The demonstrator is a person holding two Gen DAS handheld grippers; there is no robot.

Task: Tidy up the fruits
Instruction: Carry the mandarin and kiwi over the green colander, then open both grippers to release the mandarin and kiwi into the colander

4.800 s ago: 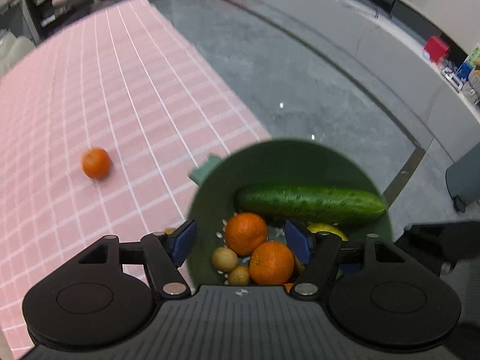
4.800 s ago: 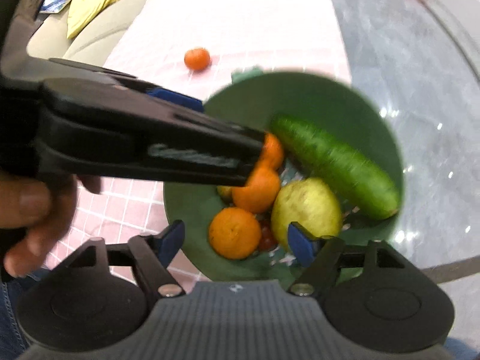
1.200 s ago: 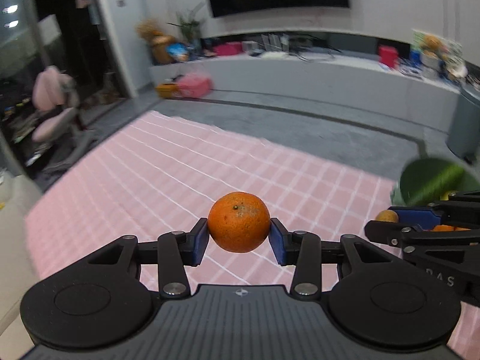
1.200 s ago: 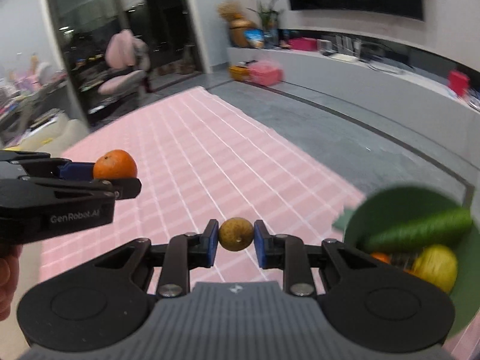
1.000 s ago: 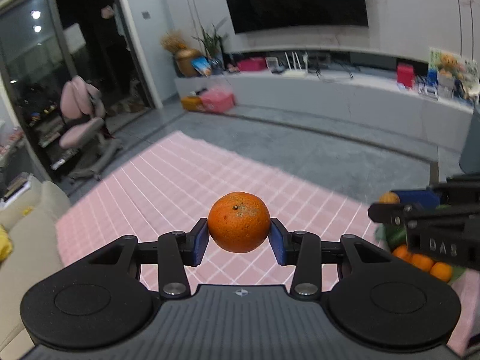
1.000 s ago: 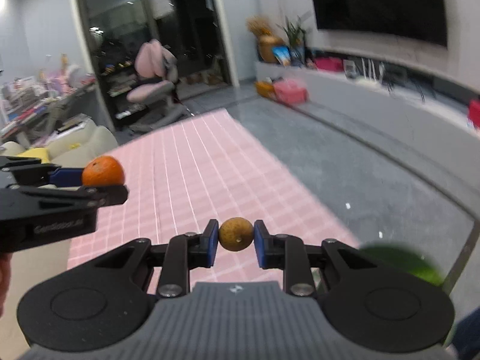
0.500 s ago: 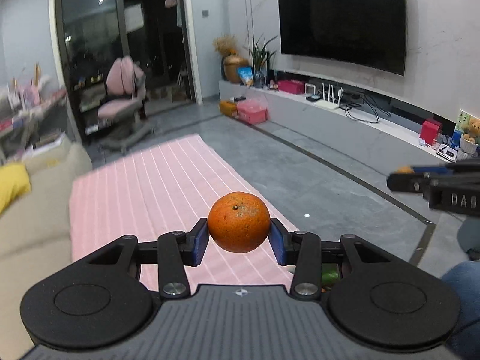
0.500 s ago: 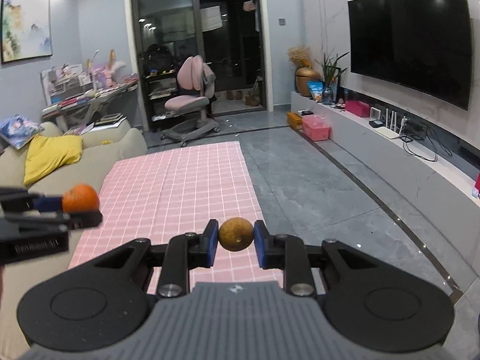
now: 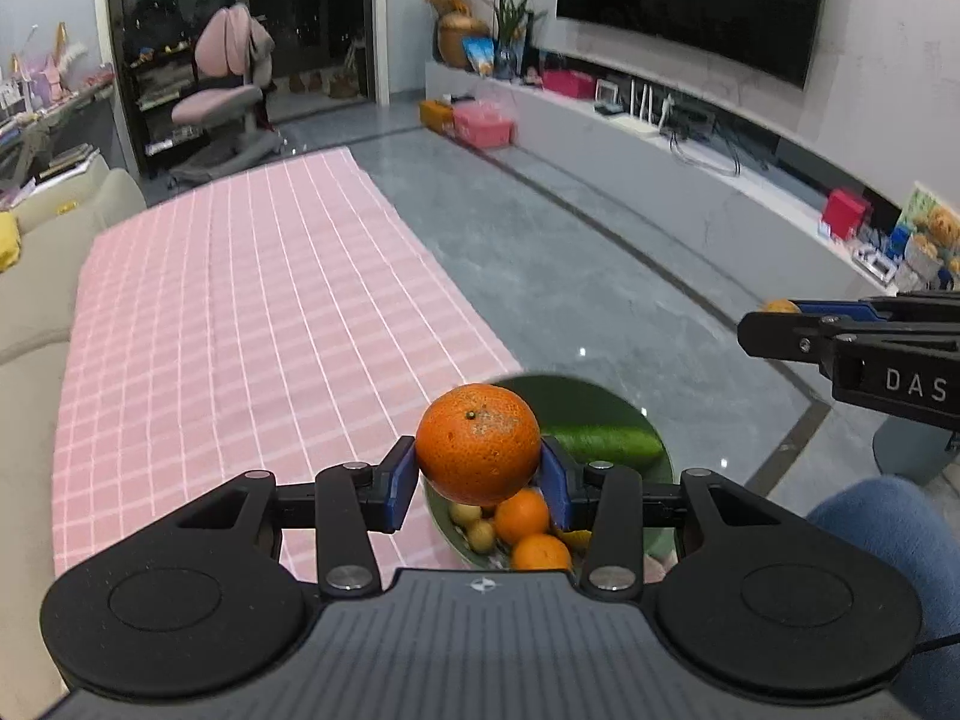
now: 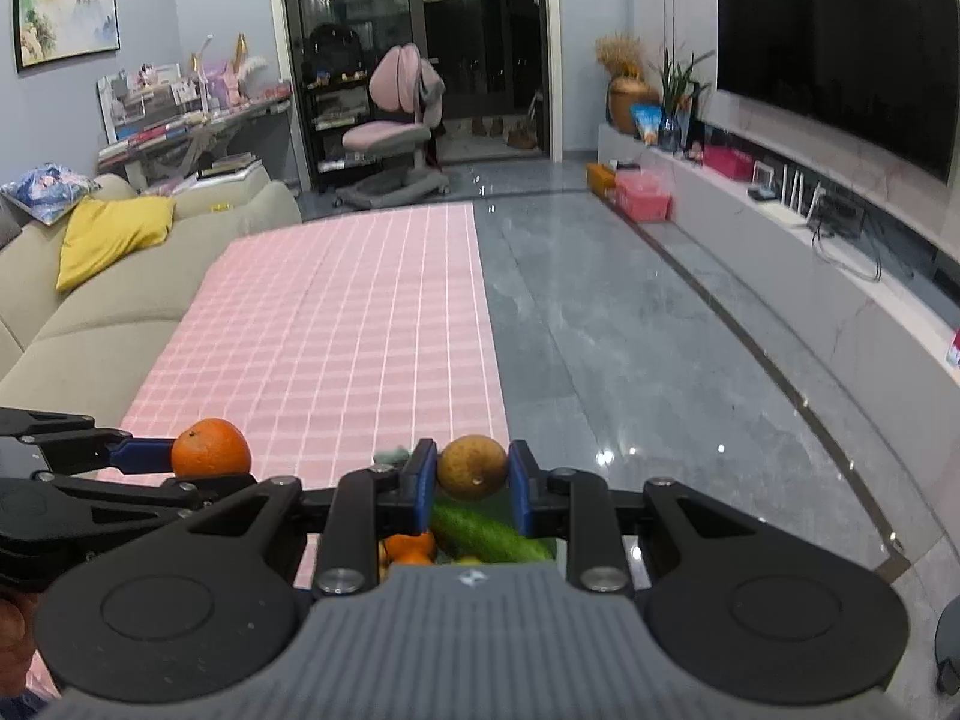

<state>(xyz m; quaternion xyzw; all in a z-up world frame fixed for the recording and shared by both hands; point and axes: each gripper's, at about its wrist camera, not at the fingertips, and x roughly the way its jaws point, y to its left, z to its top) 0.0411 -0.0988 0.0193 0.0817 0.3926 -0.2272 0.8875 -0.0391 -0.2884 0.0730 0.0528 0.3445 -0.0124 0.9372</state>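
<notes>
My left gripper (image 9: 478, 476) is shut on an orange tangerine (image 9: 478, 443), held in the air above a green bowl (image 9: 648, 414). The bowl holds a cucumber (image 9: 603, 445), more tangerines (image 9: 522, 515) and small brown fruits (image 9: 474, 525). My right gripper (image 10: 471, 480) is shut on a small brown round fruit (image 10: 471, 467), also held in the air; the cucumber (image 10: 486, 531) shows below it. The left gripper with its tangerine (image 10: 210, 447) appears at the left of the right wrist view; the right gripper's fingers (image 9: 840, 324) appear at the right of the left wrist view.
A pink checked cloth (image 9: 240, 312) covers the table, with glossy grey floor (image 10: 630, 348) to its right. A beige sofa (image 10: 90, 294) with a yellow cushion stands left. A TV bench runs along the right wall. A pink chair (image 10: 399, 114) stands at the back.
Both grippers have tilted back down, bringing the green bowl into view again below them. Each still holds its fruit.
</notes>
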